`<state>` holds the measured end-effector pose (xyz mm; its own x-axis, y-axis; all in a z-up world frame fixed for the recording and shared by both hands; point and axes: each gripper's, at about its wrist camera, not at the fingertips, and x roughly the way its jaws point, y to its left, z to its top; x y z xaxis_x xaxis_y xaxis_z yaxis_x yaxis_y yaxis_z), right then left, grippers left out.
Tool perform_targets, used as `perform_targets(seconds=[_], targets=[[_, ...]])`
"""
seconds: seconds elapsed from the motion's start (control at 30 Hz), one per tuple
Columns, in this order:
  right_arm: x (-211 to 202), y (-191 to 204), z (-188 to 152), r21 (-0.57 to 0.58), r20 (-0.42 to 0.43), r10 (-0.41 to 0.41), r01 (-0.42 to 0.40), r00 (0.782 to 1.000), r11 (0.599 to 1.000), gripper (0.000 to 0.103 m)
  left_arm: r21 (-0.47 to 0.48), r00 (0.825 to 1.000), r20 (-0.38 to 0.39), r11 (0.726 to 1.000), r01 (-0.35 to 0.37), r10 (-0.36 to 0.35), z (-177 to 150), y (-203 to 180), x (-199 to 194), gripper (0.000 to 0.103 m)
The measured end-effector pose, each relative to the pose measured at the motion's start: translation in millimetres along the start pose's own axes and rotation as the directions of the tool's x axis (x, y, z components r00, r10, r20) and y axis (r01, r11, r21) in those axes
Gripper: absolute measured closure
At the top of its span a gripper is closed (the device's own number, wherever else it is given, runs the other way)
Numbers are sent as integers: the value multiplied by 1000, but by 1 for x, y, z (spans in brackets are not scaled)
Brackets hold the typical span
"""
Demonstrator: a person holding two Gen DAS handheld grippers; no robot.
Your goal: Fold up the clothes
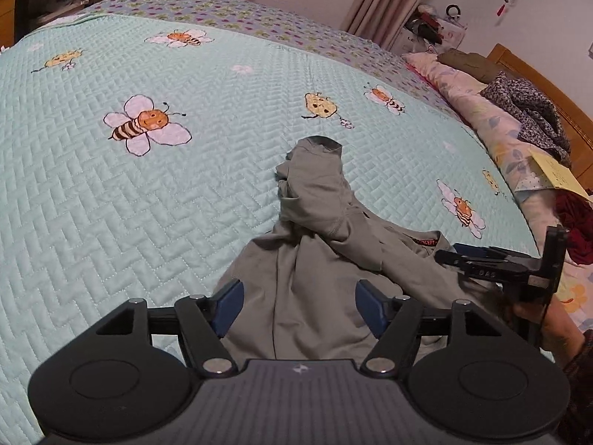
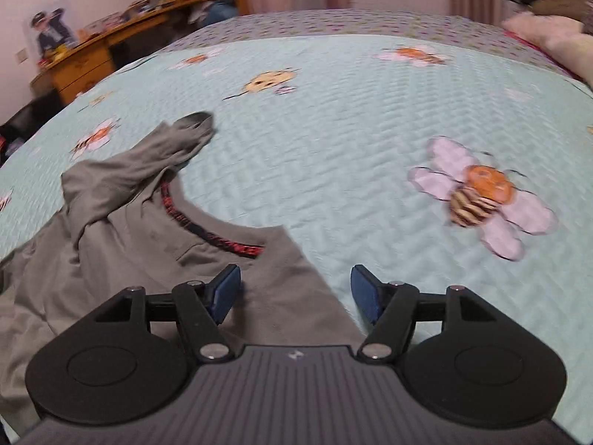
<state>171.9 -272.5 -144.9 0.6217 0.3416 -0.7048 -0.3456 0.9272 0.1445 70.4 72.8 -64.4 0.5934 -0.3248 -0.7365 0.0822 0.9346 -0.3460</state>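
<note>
A grey shirt (image 1: 318, 259) lies crumpled on the bee-patterned quilt (image 1: 148, 193), one sleeve (image 1: 315, 178) stretched away from me. My left gripper (image 1: 299, 307) stands open over the shirt's body, with cloth lying between the blue pads (image 1: 229, 307) and no pad pressing on it. In the right wrist view the shirt (image 2: 111, 259) shows its red-and-black collar band (image 2: 207, 235). My right gripper (image 2: 294, 294) is open above the shirt's edge, one pad over cloth and the other over bare quilt (image 2: 333, 129). That gripper (image 1: 481, 267) also shows at the right of the left wrist view.
Pillows (image 1: 481, 111) and a heap of patterned clothes (image 1: 530, 107) line the right side by a wooden headboard (image 1: 556, 92). A yellow paper (image 1: 556, 170) lies there too. A cluttered wooden desk (image 2: 92, 55) stands past the bed's far left corner. Curtains (image 1: 378, 3) hang behind.
</note>
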Motion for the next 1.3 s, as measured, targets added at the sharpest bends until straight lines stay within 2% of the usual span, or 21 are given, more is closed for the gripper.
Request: perform_targets(seconds=[0.03,0.07,0.13,0.2,0.27,0.33,0.4,0.5,0.63,0.77,0.87,0.93,0.97,1.0,1.03,1.07,1.1,1.2,1.3], targets=[[1,3,-1,-10,2,1,-1,1000,1000,60,-8,1000,-5,1000,-4,4,1,2,3,32],[2,5,-1,-18,5,1,-1,1000,1000,102,-17,1000,-11,1000,-9,9,2,3,7,32],[-5,12,-5,-35,37,-12,13,999,999,100,-25,1000,-17,1000,-18,17,5,4,14,32],[-26,21,-11,-42,109,-74,79,991,996,100,-26,999,-18,999,-31,31,10,3,20,32],[-56,24,-18,-1,182,-153,156,971,988,100,-17,999,-18,999,-39,39,19,1,29,32],[-86,22,-27,58,231,-254,248,939,967,100,-6,999,-17,999,-46,46,30,-2,39,31],[-108,16,-38,111,241,-327,309,914,945,100,6,998,-16,998,-56,56,42,-7,50,29],[-125,7,-55,168,240,-285,249,928,954,100,24,999,-16,999,-46,46,64,-19,77,25],[-134,5,-76,239,224,-273,219,936,946,100,-3,998,-50,1000,-28,27,89,-37,122,23],[-132,13,-90,268,220,-261,199,940,943,100,-29,994,-70,996,-84,82,110,-47,165,17],[-130,16,-92,268,214,-253,193,943,944,100,-6,980,-136,989,-149,147,123,-56,204,16],[-130,14,-94,275,210,-250,188,945,943,100,-18,972,-187,988,-151,145,125,-61,225,14],[-131,12,-96,283,207,-248,185,947,941,100,4,971,-189,989,-145,143,124,-66,231,12],[-130,11,-99,294,204,-246,181,948,939,100,51,970,-179,986,-160,167,123,-73,234,19],[-129,9,-101,306,201,-246,178,948,935,100,108,964,-163,976,-192,208,121,-79,235,44],[-128,7,-103,315,198,-248,178,948,932,100,125,968,-153,976,-179,197,121,-82,230,81],[-127,5,-104,319,191,-252,183,949,930,100,117,978,-147,984,-134,151,121,-83,222,98],[-124,2,-109,337,174,-267,198,948,920,99,26,999,-45,1000,1,0,113,-68,163,97],[-126,2,-112,342,179,-269,197,946,919,99,-4,995,91,999,45,-45,83,-38,75,97]])
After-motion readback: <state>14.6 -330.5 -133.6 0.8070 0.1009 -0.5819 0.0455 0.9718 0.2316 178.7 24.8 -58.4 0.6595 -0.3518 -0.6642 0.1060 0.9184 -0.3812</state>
